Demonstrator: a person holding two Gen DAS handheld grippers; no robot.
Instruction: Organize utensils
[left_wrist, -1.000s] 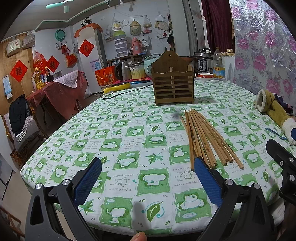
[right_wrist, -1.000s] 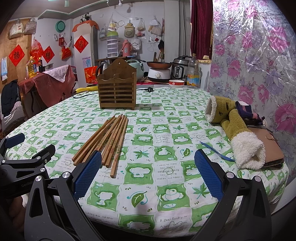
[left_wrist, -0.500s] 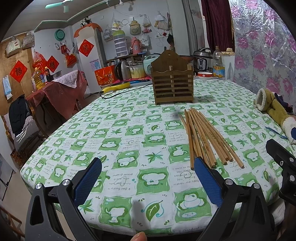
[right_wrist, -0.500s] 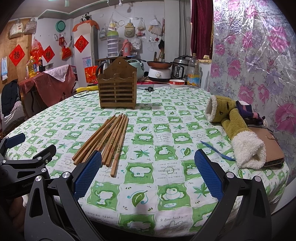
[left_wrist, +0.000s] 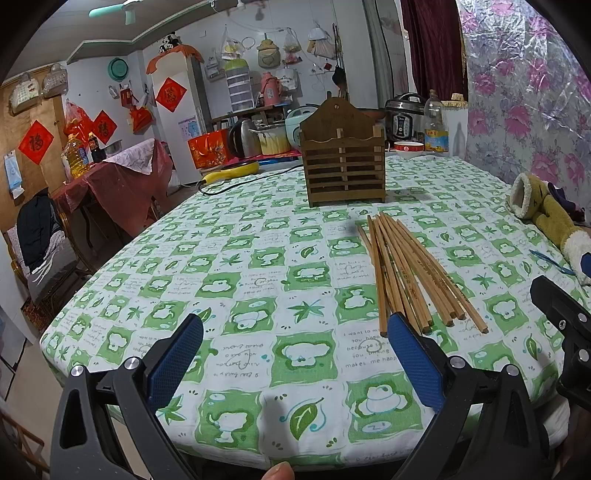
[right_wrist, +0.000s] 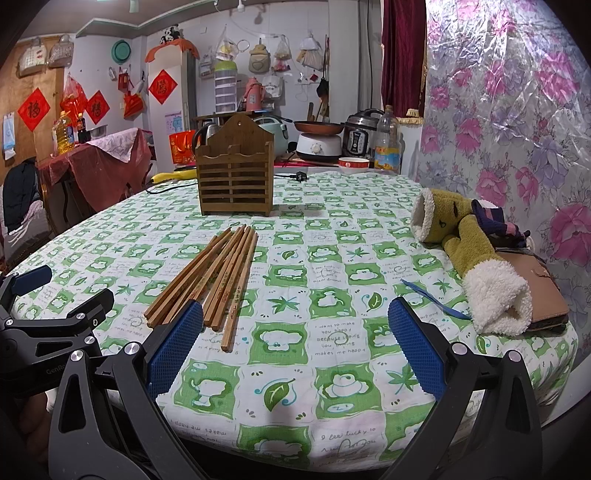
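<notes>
Several wooden chopsticks (left_wrist: 410, 269) lie in a loose bundle on the green-and-white tablecloth (left_wrist: 258, 266), also seen in the right wrist view (right_wrist: 210, 280). Behind them stands a slatted wooden utensil holder (left_wrist: 343, 162) (right_wrist: 236, 177), upright and empty as far as I can see. My left gripper (left_wrist: 295, 354) hovers open near the table's front edge, its right pad close to the chopstick ends. My right gripper (right_wrist: 295, 347) is open too, its left pad beside the chopstick ends. Neither holds anything.
A yellow-green fleece glove (right_wrist: 469, 251), a brown wallet (right_wrist: 543, 291) and a blue stick (right_wrist: 436, 299) lie at the table's right. A red bowl (right_wrist: 352, 164), a bottle (right_wrist: 387, 144), a black cable (left_wrist: 251, 179) and appliances sit beyond the holder. A fingertip (left_wrist: 277, 470) shows at the bottom edge.
</notes>
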